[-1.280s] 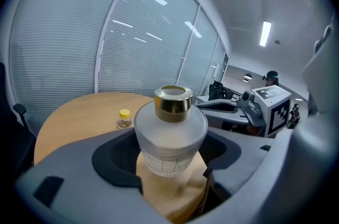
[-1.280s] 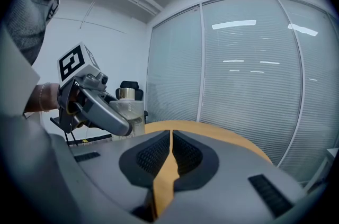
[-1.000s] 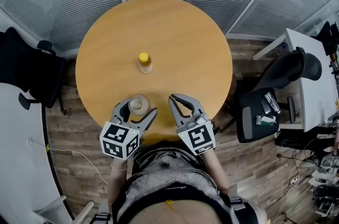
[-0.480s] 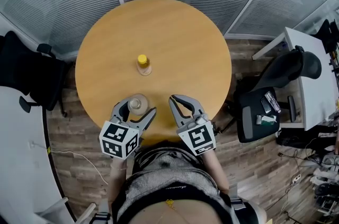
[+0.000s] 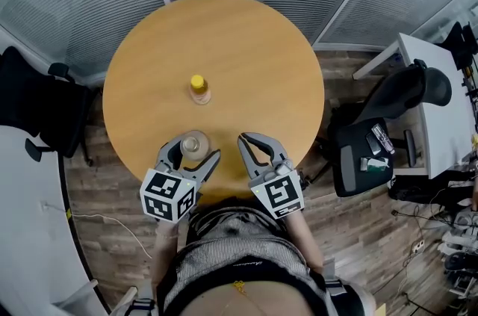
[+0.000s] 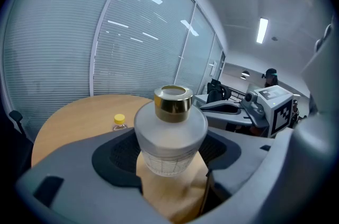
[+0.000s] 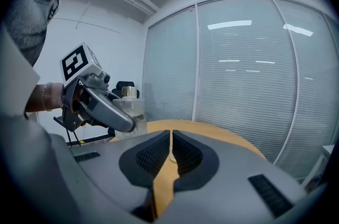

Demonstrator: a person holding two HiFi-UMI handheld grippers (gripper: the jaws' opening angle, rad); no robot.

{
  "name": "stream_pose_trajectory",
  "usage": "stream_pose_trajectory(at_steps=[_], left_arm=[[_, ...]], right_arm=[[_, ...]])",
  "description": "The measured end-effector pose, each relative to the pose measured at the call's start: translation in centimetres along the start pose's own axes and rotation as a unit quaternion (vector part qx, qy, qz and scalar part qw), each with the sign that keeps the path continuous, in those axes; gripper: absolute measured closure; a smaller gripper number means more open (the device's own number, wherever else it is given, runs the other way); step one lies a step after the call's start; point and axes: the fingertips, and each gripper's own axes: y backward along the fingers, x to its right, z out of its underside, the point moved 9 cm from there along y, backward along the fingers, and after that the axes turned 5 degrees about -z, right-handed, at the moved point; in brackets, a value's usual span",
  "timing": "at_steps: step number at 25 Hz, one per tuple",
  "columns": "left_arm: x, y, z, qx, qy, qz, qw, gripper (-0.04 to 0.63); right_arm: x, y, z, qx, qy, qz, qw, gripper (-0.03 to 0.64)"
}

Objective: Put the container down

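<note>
The container (image 5: 194,146) is a frosted glass jar (image 6: 170,138) with a gold cap. My left gripper (image 5: 196,151) is shut on it over the near edge of the round wooden table (image 5: 246,60). Both pads press its sides in the left gripper view, and bare table wood shows below it. Whether its base touches the table I cannot tell. My right gripper (image 5: 243,138) hovers just to its right, shut and holding nothing, its pads almost meeting (image 7: 170,151). The right gripper view also catches the jar (image 7: 128,106) in the left gripper (image 7: 106,112).
A small bottle with a yellow cap (image 5: 198,89) stands near the table's middle, beyond the jar. Black office chairs sit at the left (image 5: 45,105) and right (image 5: 366,158), a white desk (image 5: 441,120) at the far right. Glass walls with blinds stand behind the table.
Only the head view has shifted slightly. Both grippers and the jar stay where they were.
</note>
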Motion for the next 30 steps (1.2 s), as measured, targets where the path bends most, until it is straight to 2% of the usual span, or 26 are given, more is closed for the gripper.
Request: stream_pose_trajectory(at_steps=[30], left_arm=[[-1.2, -4.1, 1.7, -0.035, -0.006, 0.022, 0.9991, 0.252]], right_arm=[[0.8, 0.1, 1.1, -0.023, -0.024, 0.031, 0.999, 0.591]])
